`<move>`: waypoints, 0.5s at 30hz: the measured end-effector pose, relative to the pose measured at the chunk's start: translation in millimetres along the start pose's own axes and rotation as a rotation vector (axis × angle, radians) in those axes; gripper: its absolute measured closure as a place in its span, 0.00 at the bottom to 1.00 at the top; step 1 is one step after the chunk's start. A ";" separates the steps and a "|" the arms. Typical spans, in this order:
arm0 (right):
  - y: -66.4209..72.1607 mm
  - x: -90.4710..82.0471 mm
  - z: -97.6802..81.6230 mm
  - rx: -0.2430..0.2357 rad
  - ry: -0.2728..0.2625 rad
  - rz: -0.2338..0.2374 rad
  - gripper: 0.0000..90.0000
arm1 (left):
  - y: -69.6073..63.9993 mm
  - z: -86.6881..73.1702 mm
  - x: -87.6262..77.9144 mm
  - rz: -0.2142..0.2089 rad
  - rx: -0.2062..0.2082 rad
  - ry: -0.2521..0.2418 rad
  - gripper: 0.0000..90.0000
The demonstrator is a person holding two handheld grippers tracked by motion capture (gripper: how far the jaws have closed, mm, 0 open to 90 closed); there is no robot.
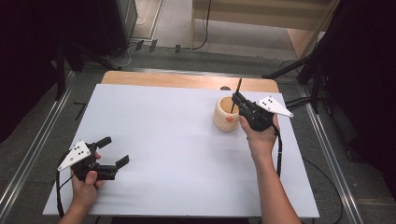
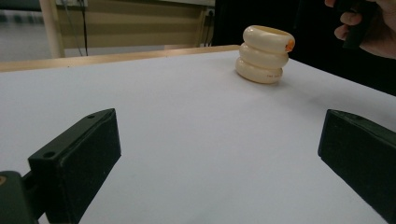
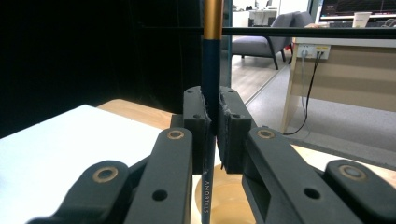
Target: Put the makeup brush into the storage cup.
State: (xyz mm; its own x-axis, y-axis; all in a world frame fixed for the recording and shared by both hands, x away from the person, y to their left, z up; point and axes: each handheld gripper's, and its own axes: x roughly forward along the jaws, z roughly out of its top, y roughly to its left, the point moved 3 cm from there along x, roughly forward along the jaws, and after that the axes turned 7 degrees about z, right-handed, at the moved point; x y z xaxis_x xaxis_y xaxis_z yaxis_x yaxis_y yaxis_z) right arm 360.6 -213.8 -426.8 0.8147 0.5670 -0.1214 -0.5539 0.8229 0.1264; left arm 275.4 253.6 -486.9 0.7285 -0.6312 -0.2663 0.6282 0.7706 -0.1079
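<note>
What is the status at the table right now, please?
Right gripper shut on pen, upright, tip inside the holder. Left gripper open, empty, low over the table, well apart. Nothing in the way.

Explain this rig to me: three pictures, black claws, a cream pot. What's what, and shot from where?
There is no robot here: a person holds a hand-held two-jaw gripper in each hand. The high view looks down on the table from a fixed camera above; the forearms come in from the bottom edge. The other two pictures come from cameras riding on the grippers, each looking along its own black jaws.

The left gripper rests low on the white surface with its jaws wide apart and nothing between them. The right gripper is shut on a thin dark pen, held upright over the cream ribbed holder; its lower end reaches into the holder's opening. The holder is the one thing standing on the table.
</note>
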 end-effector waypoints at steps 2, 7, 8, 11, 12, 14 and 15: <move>-1.7 1.2 -1.4 -0.002 0.003 -0.004 0.94 | 0.1 0.1 -0.1 0.004 0.001 0.000 0.00; -5.6 3.6 -4.9 -0.005 0.007 -0.019 0.94 | 0.9 0.1 -0.3 0.010 -0.001 -0.002 0.00; -6.2 4.0 -5.5 -0.003 0.008 -0.021 0.94 | 0.9 0.2 -0.4 0.010 0.001 -0.003 0.00; -8.8 5.9 -7.9 -0.003 0.014 -0.029 0.94 | 0.6 0.4 -0.4 0.009 0.003 -0.002 0.00; -9.8 6.6 -9.0 -0.005 0.017 -0.033 0.94 | 0.5 0.4 -0.3 0.008 0.003 -0.003 0.00; -11.4 7.8 -11.4 0.002 0.020 -0.039 0.94 | 0.2 0.3 -0.2 0.008 0.004 -0.001 0.00; -12.0 8.3 -12.6 0.006 0.024 -0.042 0.94 | 0.0 0.4 -0.2 0.008 0.006 -0.001 0.00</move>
State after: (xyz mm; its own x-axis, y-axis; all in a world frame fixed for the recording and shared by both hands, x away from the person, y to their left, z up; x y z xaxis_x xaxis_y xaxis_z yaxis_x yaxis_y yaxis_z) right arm 371.8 -218.5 -441.7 0.8328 0.5328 -0.1499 -0.5183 0.8458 0.1268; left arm 275.3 253.7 -486.5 0.7340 -0.6250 -0.2659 0.6238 0.7752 -0.1002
